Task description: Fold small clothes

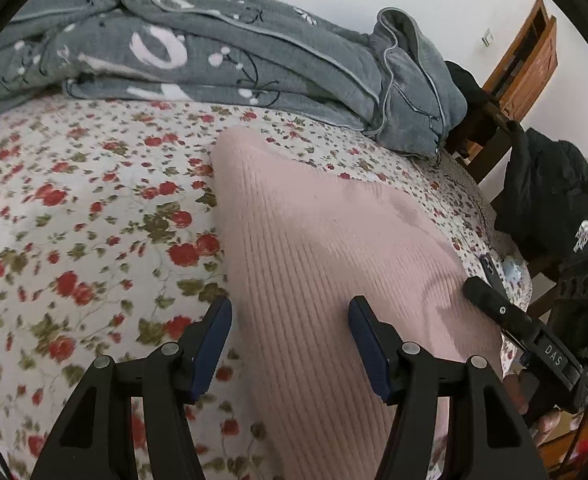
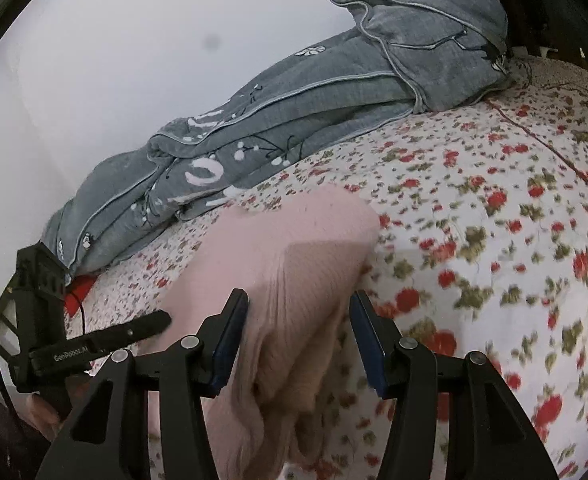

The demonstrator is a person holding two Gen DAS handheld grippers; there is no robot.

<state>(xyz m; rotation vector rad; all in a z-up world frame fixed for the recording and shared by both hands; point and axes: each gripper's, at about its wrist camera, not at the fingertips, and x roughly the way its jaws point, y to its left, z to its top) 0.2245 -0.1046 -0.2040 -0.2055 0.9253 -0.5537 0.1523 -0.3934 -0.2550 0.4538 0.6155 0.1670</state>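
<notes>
Grippers two, jaws apart; one pink knit garment (image 1: 334, 248), one grey quilt (image 1: 214, 52)

A lived-in bedroom at home

A bed with a white sheet printed with small red flowers (image 1: 74, 208) fills both views. A rumpled grey quilt with white floral patterns (image 1: 198, 56) lies along the plain white wall (image 2: 114, 60). Beside the bed stand brown wooden furniture (image 1: 530, 60) and a black padded jacket (image 1: 554, 200) draped nearby.
</notes>
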